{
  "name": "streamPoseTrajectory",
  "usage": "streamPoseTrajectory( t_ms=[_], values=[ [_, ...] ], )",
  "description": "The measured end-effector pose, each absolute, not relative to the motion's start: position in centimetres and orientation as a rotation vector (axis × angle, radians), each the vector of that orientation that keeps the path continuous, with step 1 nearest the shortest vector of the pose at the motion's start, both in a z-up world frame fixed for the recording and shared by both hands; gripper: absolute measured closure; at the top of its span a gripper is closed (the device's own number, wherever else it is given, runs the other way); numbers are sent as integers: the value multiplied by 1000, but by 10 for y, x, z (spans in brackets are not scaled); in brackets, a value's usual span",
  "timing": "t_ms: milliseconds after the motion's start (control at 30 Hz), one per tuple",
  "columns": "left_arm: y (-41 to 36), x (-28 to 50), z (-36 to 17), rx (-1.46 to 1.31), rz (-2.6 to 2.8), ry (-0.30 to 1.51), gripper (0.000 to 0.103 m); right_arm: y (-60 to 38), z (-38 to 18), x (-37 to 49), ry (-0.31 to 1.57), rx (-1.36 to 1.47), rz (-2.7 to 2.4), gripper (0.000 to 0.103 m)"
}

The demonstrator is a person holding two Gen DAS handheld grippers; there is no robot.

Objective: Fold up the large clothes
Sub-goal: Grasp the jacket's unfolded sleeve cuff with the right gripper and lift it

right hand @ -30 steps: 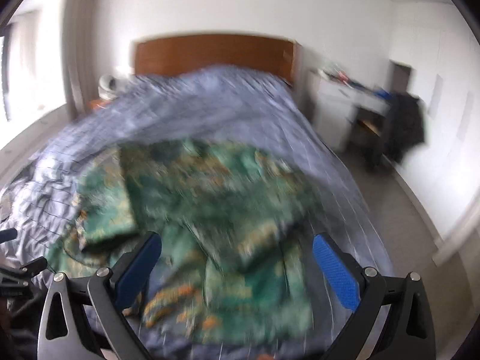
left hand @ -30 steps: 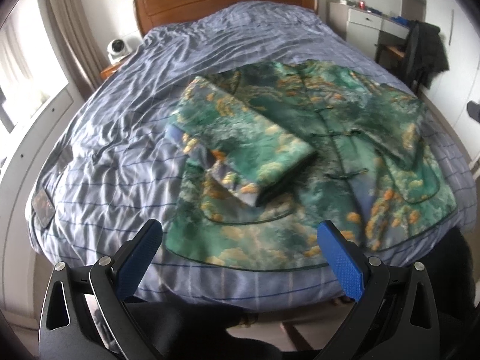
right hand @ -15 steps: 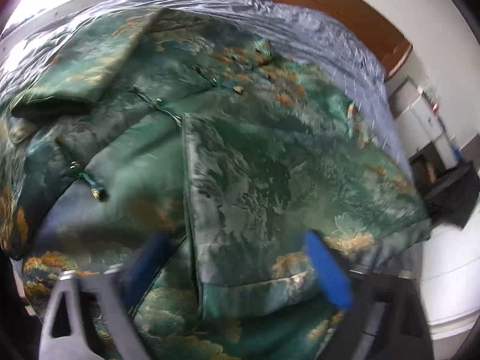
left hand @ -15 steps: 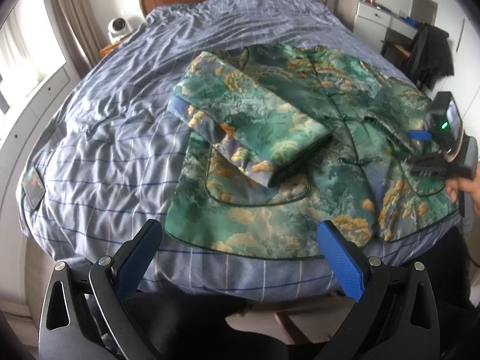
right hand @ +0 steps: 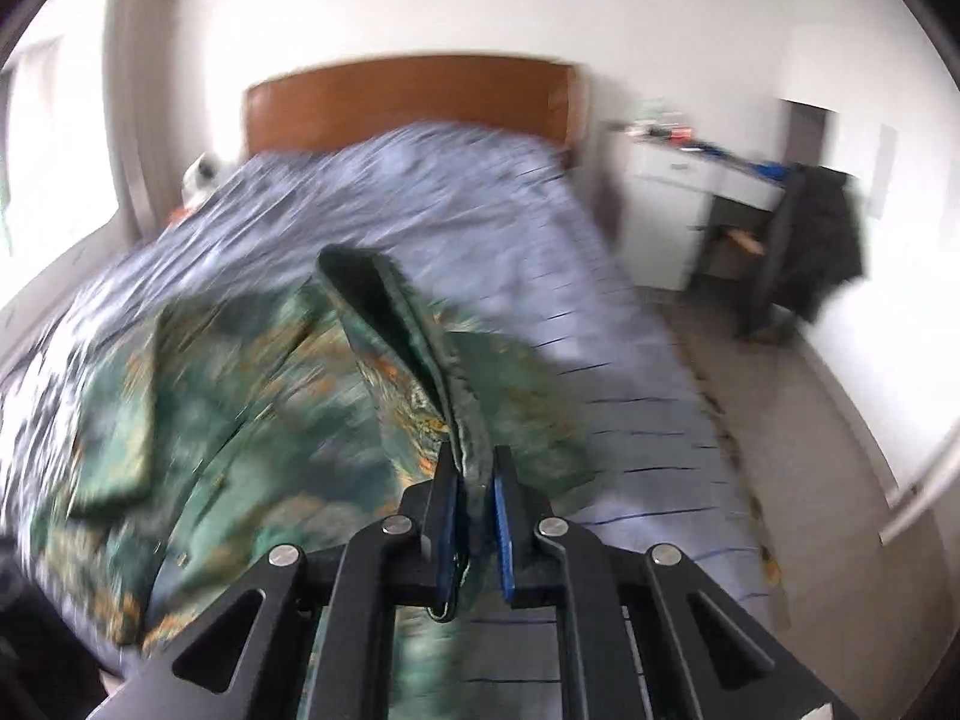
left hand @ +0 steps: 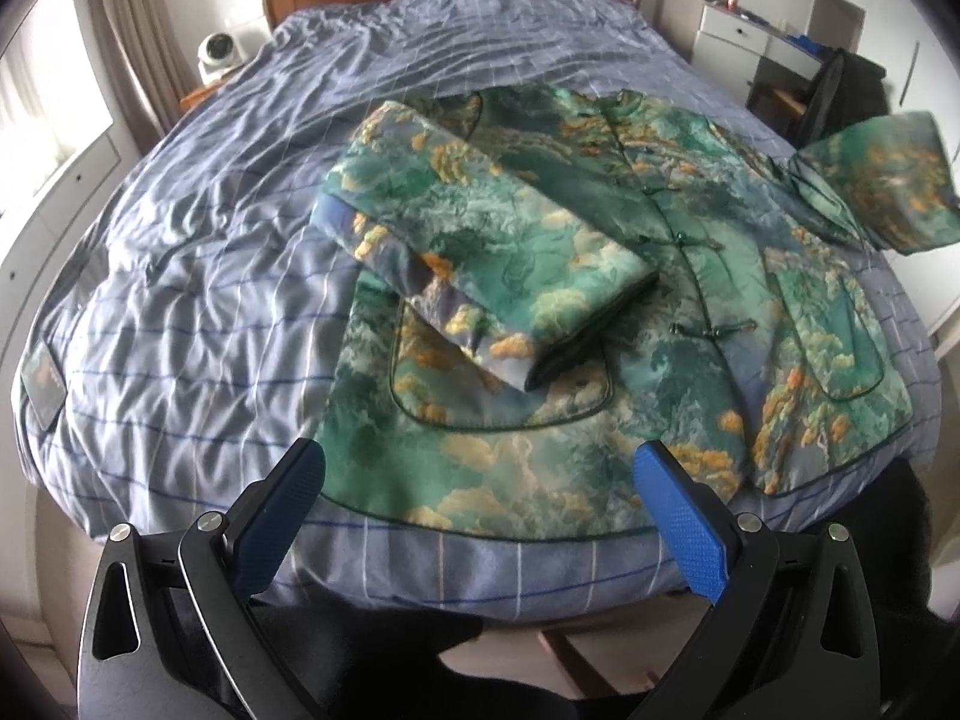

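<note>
Brocade, green with orange clouds, made up the jacket [left hand: 600, 312] that lay spread at the near end of the bed [left hand: 198, 312], one sleeve already folded across its chest, while my right gripper [right hand: 474, 516] had the cuff of the other sleeve [left hand: 882, 186] clenched between its pads and lifted clear of the body. My left gripper [left hand: 480, 516] hung released above the hem, touching nothing. I judged the slick, padded cloth could slide out of so narrow a pinch mid-swing, or the unpinned body could drag and skew the fold.
</note>
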State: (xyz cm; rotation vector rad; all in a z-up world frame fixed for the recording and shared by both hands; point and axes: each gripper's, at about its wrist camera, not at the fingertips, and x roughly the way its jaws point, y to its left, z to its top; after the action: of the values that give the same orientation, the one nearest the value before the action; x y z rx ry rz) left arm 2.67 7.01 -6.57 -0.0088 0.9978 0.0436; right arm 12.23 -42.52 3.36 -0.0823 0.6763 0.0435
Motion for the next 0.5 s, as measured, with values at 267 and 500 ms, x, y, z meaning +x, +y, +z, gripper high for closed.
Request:
streamPoseTrajectory(
  t_ms=[267,500],
  values=[
    [88,34,-57,8,79,970,0,-566,20,123,704,150,-267,92],
    [94,47,-55,72,77,955,0,-650,-60,122,809,389,-413,92]
  ],
)
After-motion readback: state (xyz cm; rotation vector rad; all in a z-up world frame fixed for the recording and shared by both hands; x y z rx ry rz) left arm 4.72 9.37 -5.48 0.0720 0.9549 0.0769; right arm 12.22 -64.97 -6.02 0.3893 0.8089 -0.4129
